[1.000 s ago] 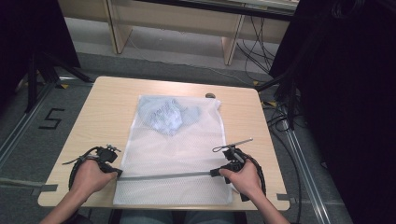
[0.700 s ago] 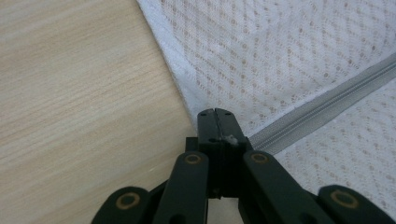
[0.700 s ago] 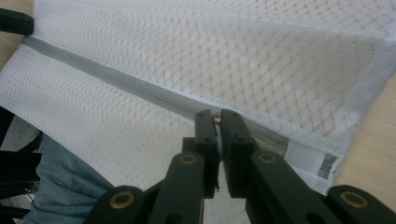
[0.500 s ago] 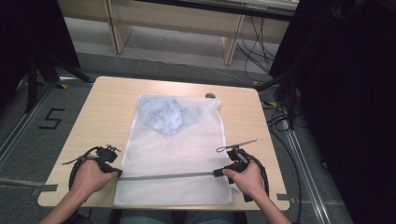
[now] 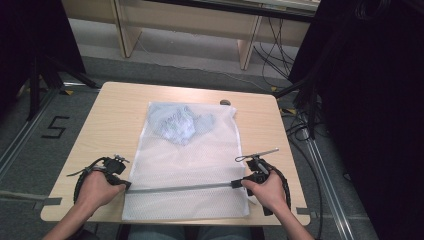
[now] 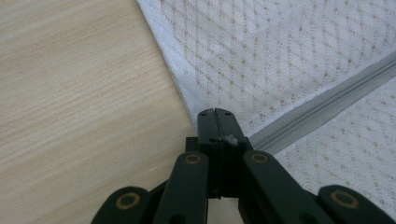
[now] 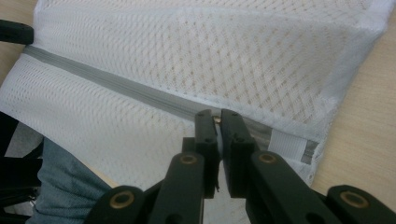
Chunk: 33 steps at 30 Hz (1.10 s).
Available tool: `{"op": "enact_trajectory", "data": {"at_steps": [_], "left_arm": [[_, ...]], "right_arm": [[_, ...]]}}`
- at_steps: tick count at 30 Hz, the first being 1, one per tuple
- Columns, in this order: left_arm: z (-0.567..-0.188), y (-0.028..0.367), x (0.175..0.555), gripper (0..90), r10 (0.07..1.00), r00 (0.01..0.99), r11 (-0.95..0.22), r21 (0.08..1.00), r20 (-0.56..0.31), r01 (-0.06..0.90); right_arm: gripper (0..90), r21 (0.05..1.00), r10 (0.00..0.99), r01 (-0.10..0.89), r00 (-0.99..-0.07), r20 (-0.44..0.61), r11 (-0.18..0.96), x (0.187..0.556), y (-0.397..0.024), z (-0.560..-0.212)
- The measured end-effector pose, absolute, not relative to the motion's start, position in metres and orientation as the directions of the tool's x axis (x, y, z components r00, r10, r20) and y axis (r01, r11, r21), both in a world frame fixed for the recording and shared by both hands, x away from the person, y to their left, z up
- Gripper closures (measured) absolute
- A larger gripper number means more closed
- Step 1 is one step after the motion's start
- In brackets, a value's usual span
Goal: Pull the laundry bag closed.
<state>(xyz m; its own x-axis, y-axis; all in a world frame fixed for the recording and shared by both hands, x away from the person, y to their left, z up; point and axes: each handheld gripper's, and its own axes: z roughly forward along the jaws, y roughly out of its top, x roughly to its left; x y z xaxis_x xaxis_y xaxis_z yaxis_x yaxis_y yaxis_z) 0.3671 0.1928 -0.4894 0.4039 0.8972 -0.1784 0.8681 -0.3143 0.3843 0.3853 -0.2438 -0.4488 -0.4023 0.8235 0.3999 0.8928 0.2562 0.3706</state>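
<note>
A white mesh bag [image 5: 190, 160] lies flat on the wooden table [image 5: 110, 115], with a light blue garment [image 5: 177, 125] bunched inside its far end. A grey zipper [image 5: 180, 188] runs across the bag near the front edge. My left gripper [image 5: 122, 184] is shut on the bag's left edge at the zipper's end; the closed jaws [image 6: 215, 113] pinch the mesh [image 6: 280, 56] beside the zipper [image 6: 327, 100]. My right gripper [image 5: 235, 184] is shut on the zipper pull, a small brass piece between the jaw tips [image 7: 215, 116], near the right end of the zipper [image 7: 116, 84].
A small dark round object [image 5: 225, 102] sits at the table's far edge. The bag's front edge hangs over the table towards the person's lap [image 7: 60, 186]. Cables [image 5: 300, 125] lie on the floor to the right, and a taped "5" [image 5: 55, 127] marks the floor at left.
My right hand has edged slightly to the right along the zipper line. The left hand and the bag have kept still.
</note>
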Motion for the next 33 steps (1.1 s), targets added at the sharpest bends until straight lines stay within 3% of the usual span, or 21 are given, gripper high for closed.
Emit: {"op": "enact_trajectory", "data": {"at_steps": [6, 15, 16, 19, 25, 26, 33], "left_arm": [[-0.489, 0.193, 0.367, 89.9, 0.897, 0.404, -0.317, 0.379, -0.177, 0.869], [-0.489, 0.194, 0.367, 89.9, 0.895, 0.407, -0.317, 0.381, -0.181, 0.868], [-0.489, 0.194, 0.367, 89.9, 0.895, 0.407, -0.318, 0.381, -0.181, 0.868], [-0.489, 0.194, 0.367, 89.9, 0.896, 0.405, -0.315, 0.382, -0.183, 0.869], [-0.489, 0.194, 0.367, 89.9, 0.896, 0.405, -0.315, 0.382, -0.183, 0.869], [-0.489, 0.194, 0.367, 89.9, 0.896, 0.405, -0.315, 0.382, -0.183, 0.869], [-0.490, 0.194, 0.368, 89.9, 0.895, 0.405, -0.313, 0.382, -0.187, 0.869]], "right_arm": [[86.9, 0.353, 0.831, 0.909, -0.367, 0.419, 0.223, 0.384, -0.243, -0.448], [86.9, 0.385, 0.819, 0.886, -0.414, 0.398, 0.260, 0.387, -0.248, -0.450], [86.9, 0.356, 0.830, 0.907, -0.369, 0.418, 0.224, 0.385, -0.247, -0.448], [86.9, 0.344, 0.831, 0.913, -0.359, 0.426, 0.218, 0.385, -0.248, -0.447], [86.9, 0.372, 0.829, 0.900, -0.379, 0.411, 0.227, 0.387, -0.254, -0.449], [86.9, 0.327, 0.850, 0.924, -0.329, 0.412, 0.198, 0.385, -0.253, -0.445], [86.9, 0.373, 0.831, 0.899, -0.382, 0.405, 0.231, 0.387, -0.257, -0.449]]}}
